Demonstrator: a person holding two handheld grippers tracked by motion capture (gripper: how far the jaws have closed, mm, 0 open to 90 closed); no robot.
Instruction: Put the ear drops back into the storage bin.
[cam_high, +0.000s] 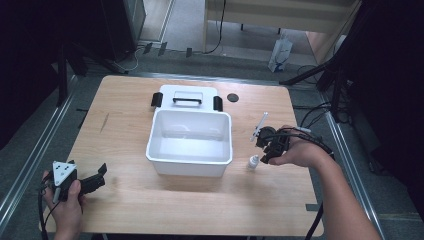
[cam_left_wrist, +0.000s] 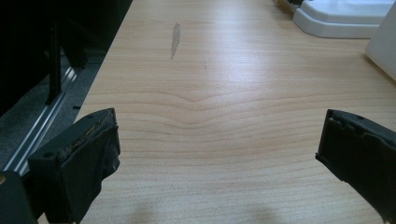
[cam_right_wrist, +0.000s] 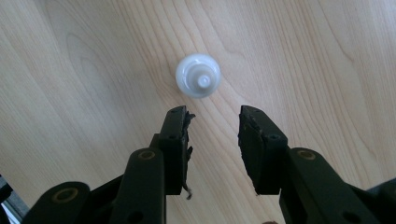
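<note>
Small white dropper bottle (cam_right_wrist: 198, 75) upright on the wooden table (cam_high: 125, 145), just right of the white plastic bin (cam_high: 190, 137). Probably light, smooth, easy to tip; best taken around the round body. Right gripper (cam_right_wrist: 214, 119) above it, jaws apart, empty. Left gripper (cam_left_wrist: 217, 140) wide apart, empty, far left of the bin.

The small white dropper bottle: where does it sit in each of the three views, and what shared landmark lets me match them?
High view: the small white bottle stands upright on the table, right of the white bin, just left of the right gripper.
Left gripper view: not in it.
Right gripper view: seen from above, just beyond the open jaw tips, not between them.
Shared landmark: the light wood tabletop.
</note>
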